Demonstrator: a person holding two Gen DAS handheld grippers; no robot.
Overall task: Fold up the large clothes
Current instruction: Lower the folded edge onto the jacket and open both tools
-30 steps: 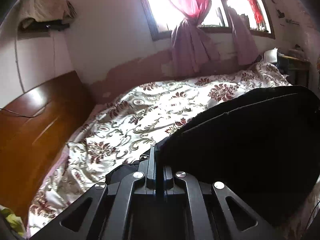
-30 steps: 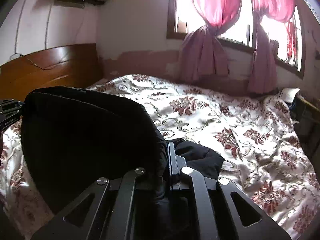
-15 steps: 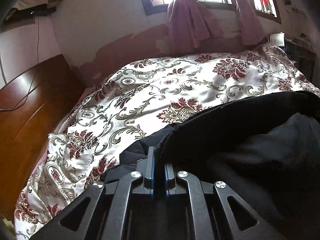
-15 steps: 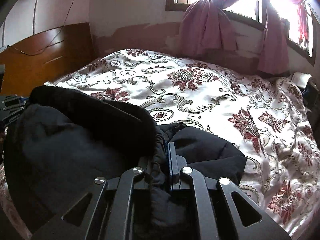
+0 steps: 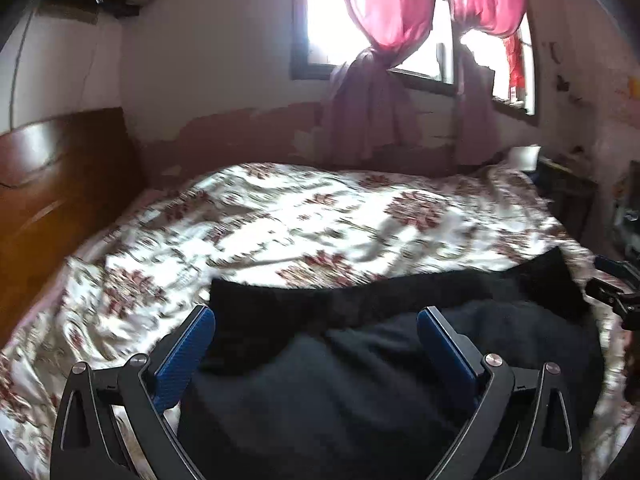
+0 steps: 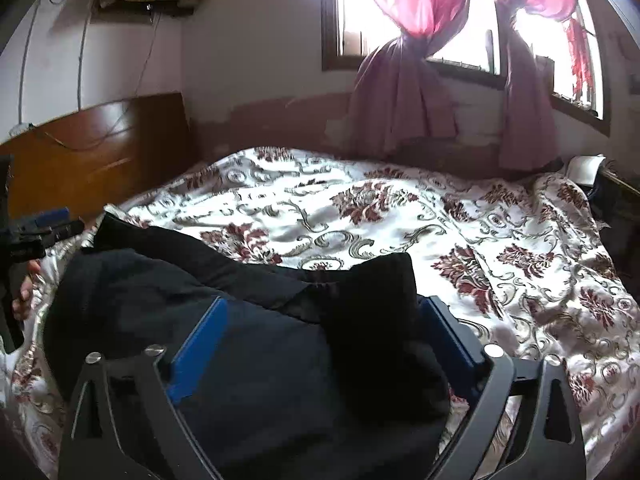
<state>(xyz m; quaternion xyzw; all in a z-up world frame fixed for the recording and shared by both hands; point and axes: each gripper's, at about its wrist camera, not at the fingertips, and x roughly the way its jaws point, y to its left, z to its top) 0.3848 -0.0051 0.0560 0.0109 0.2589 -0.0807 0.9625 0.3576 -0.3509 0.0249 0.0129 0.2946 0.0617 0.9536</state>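
A large black garment (image 5: pixel 360 380) lies folded on the near part of the bed, its far edge a straight dark band. My left gripper (image 5: pixel 316 318) hangs over its left end with jaws opening wide; the blue pads (image 5: pixel 184 356) touch no cloth. In the right wrist view the same garment (image 6: pixel 260 340) spreads below my right gripper (image 6: pixel 322 312), whose jaws are also opening, blue pads (image 6: pixel 198 352) apart with cloth lying between them, not pinched. Each view shows the other gripper at its edge: the right one (image 5: pixel 616 292), the left one (image 6: pixel 36 232).
The bed carries a white cover with red flowers (image 6: pixel 400 216). A wooden headboard (image 5: pixel 52 184) stands at the left. Pink curtains (image 6: pixel 404 92) hang at the far window. Dark furniture (image 5: pixel 568 192) sits at the bed's right end. A hand (image 6: pixel 24 292) shows at the left edge.
Both grippers were shut on the black garment's edge, lowered it onto the bed, then let go and sprang wide. The garment now lies flat instead of hanging raised.
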